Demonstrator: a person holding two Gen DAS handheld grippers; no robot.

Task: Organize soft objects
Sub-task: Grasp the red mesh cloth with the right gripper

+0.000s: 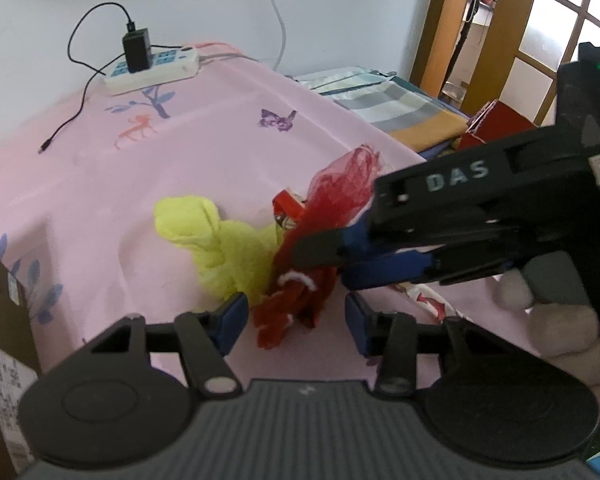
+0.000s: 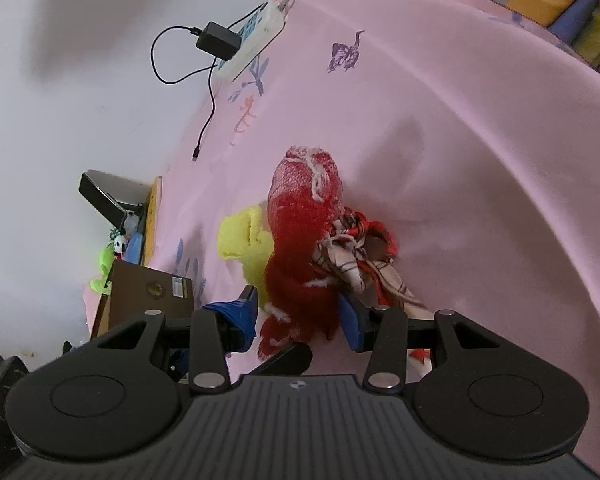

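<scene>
Both grippers crowd one red knit bundle on the pink sheet.
Left gripper (image 1: 296,318) and right gripper (image 2: 298,320) unclenched, straddling red knit (image 1: 300,300); risk snagging yellow cloth (image 1: 216,248), scarf (image 2: 360,268).

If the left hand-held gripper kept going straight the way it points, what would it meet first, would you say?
Most likely the red yarn bundle, lying between the left hand-held gripper fingers already; depth is uncertain.

On the bedsheet (image 1: 180,168), my left claw (image 1: 296,322) straddles the yarn bundle (image 1: 296,300); the cloth (image 1: 220,256) lies left, touching it; the power strip (image 1: 152,70) lies behind.
</scene>
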